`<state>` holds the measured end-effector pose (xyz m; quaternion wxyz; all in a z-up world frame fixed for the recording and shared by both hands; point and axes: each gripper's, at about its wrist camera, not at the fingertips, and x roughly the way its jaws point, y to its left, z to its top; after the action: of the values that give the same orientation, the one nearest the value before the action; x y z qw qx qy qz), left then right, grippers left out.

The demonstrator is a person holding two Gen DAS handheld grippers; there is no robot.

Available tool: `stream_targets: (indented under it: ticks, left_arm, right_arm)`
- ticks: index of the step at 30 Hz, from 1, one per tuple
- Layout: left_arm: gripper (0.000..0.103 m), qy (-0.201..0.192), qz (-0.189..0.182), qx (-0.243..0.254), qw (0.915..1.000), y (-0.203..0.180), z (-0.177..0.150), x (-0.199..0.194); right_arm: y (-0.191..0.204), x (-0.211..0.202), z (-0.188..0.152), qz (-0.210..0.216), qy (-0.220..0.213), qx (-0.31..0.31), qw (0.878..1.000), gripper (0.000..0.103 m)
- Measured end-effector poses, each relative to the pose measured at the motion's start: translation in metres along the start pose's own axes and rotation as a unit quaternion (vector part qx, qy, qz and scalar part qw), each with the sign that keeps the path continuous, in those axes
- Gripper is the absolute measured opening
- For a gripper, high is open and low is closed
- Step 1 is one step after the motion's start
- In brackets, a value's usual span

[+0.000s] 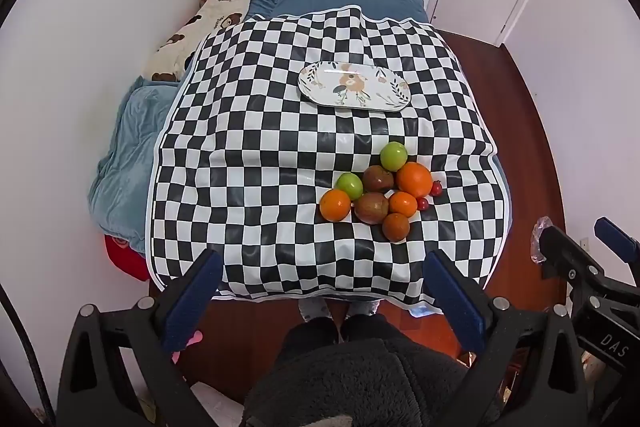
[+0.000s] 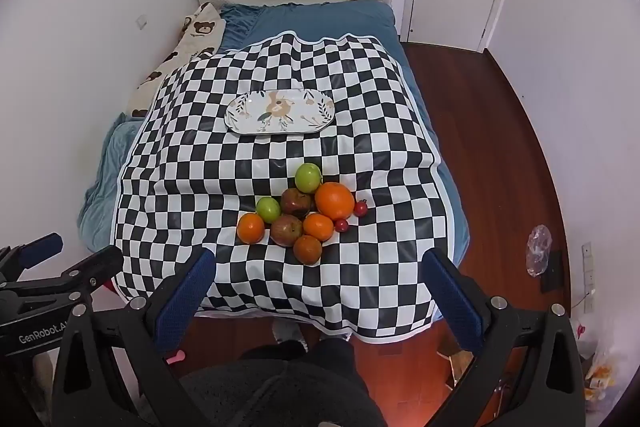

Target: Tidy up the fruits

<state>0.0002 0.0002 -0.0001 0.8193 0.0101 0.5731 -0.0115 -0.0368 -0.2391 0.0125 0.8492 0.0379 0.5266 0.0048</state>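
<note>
The fruit pile is seen ahead between the right gripper's spread, empty fingers; the left gripper, spread too, is offset leftward.

The right tool hangs wide open above a checkered cloth on the bed. A fruit cluster lies near an empty floral plate.

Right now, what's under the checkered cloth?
The checkered cloth lies over a bed: blue bedding shows past its far edge and along both sides. Whatever is beneath the cloth's middle, under the plate and fruit pile, is covered.
</note>
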Motion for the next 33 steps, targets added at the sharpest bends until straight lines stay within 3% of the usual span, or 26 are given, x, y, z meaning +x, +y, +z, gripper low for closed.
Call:
stream_targets:
  ticks: [33]
  left_arm:
    - [0.103,-0.008,0.007,0.004,0.9999,-0.001,-0.0009,-0.0013]
  right_arm:
    - [-0.0071,-0.0062,0.0028,-0.003,-0.006,-0.001,1.0,0.103]
